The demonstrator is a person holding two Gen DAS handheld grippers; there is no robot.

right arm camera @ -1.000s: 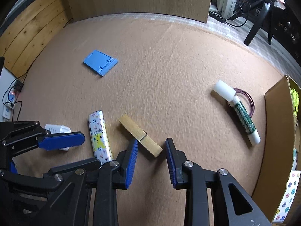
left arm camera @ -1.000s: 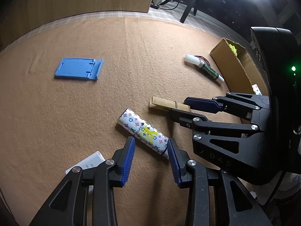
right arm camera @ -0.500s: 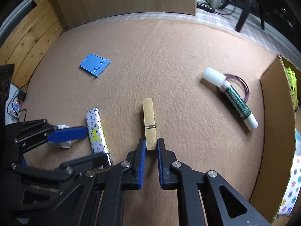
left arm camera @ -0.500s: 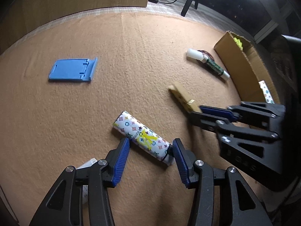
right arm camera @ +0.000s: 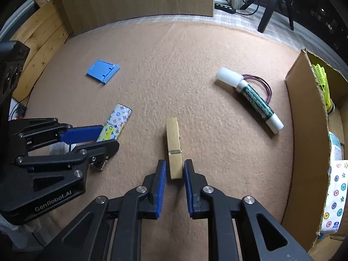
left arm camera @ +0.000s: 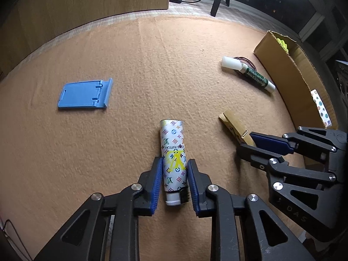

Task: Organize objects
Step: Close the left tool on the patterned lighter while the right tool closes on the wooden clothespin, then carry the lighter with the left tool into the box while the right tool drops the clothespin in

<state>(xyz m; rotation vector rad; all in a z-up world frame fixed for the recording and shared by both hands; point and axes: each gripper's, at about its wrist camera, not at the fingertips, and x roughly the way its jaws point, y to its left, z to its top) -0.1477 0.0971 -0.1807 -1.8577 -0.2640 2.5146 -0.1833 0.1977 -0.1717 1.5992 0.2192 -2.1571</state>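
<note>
A white tube with a coloured pattern (left arm camera: 173,143) lies on the tan mat, pointing away from me. My left gripper (left arm camera: 174,163) straddles its near half, jaws closing, both blue pads against its sides. The tube's cap end sits deep between the fingers. A wooden clothespin (right arm camera: 173,139) lies lengthwise in front of my right gripper (right arm camera: 175,165). Its near end is between the pads with a thin gap on each side, and the jaws are opening. The two grippers stand side by side, both pointing steeply down.
A blue phone stand (left arm camera: 84,95) lies flat at the far left. A green-and-white glue stick (right arm camera: 252,96) rests on a purple hair tie (right arm camera: 265,84). An open cardboard box (right arm camera: 304,119) at the right holds a yellow shuttlecock (right arm camera: 322,80). A white card (right arm camera: 57,146) lies under the left gripper.
The tube swung from slanted to straight between the left jaws, which widened, then closed on it. The clothespin turned lengthwise; the right jaws pinched it, then eased apart.
</note>
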